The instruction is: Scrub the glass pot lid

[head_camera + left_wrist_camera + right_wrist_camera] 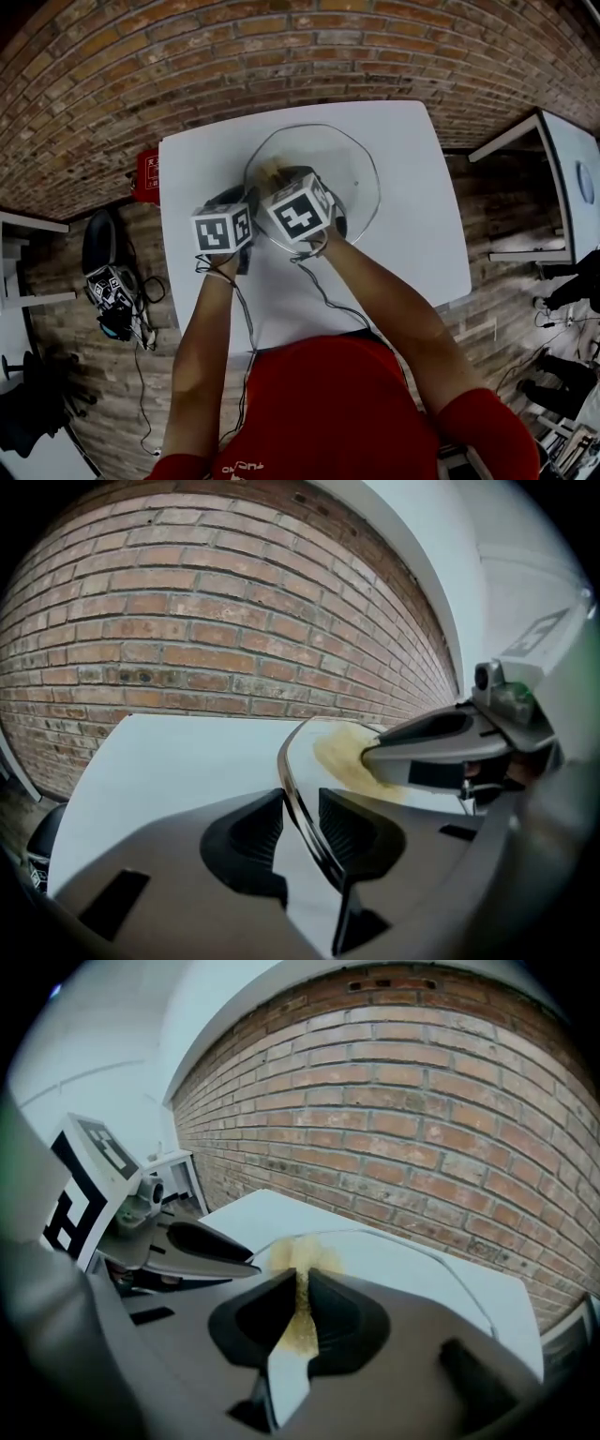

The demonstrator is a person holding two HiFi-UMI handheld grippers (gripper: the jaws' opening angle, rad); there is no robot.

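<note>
**Spotter:** Scrubbing under way?

**Operator:** Yes. I'm clamping the left claw (298,819) on the rim of the glass lid (356,178), over the white surface (412,253), while the right claw (302,1299) is pinching a yellow scrub pad (302,1256) against the glass. Next, I'm thinking, steady strokes without loosening that rim hold.

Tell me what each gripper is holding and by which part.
Left gripper clamps the glass lid by its metal rim. Right gripper pinches a yellow scrubbing pad by its near end.
</note>
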